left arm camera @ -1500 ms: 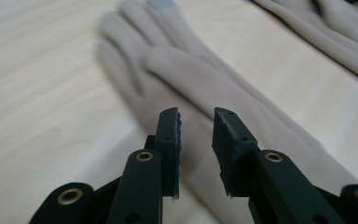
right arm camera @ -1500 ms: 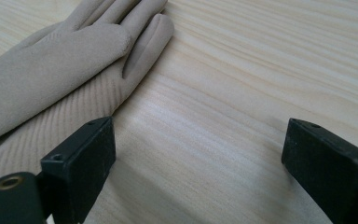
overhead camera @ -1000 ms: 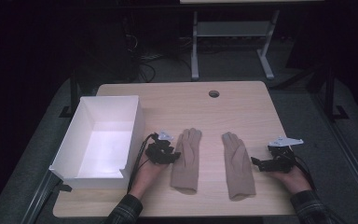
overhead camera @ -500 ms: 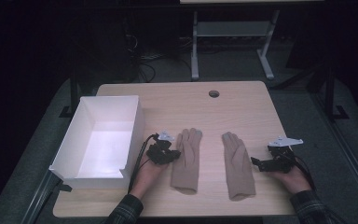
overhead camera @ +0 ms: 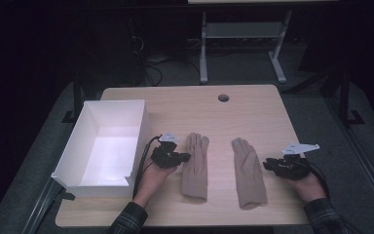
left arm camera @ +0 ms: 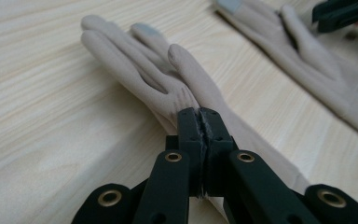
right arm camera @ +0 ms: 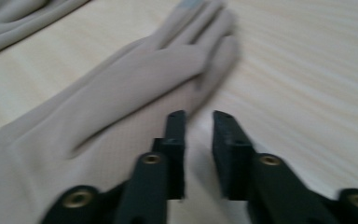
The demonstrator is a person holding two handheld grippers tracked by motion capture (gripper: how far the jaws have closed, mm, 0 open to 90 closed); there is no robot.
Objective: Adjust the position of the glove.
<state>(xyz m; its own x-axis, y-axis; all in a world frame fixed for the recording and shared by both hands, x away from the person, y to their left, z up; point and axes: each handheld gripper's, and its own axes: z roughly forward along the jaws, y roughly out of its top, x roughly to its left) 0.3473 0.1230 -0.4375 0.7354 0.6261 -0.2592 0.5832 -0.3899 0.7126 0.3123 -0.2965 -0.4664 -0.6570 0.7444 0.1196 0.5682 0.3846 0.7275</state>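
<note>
Both claws have just been closing while the hands stay put on the bench [overhead camera: 253,105]; the two gloves lie where they lay a second ago.

In the left gripper view, the left claw [left arm camera: 200,119] has its black jaws pressed together at the tips, over the edge of the left glove [left arm camera: 158,70] just below its thumb. Some fabric seems to be nipped between the pads, though the seam between the jaws is too tight to tell how much. From the high view this claw [overhead camera: 184,157] sits at the glove's [overhead camera: 196,165] left side, between it and the white box [overhead camera: 104,146].

The right claw [right arm camera: 199,122] is narrow but not shut: a slim gap shows between the jaws in the right gripper view. Its left jaw lies over the edge of the right glove [right arm camera: 135,88], its right jaw over bare wood, and the pads do not press on fabric. In the high view it [overhead camera: 267,164] points at the right side of that glove [overhead camera: 247,170].

Both gloves lie flat, fingers pointing away from the person, side by side and apart near the bench's front half.
</note>
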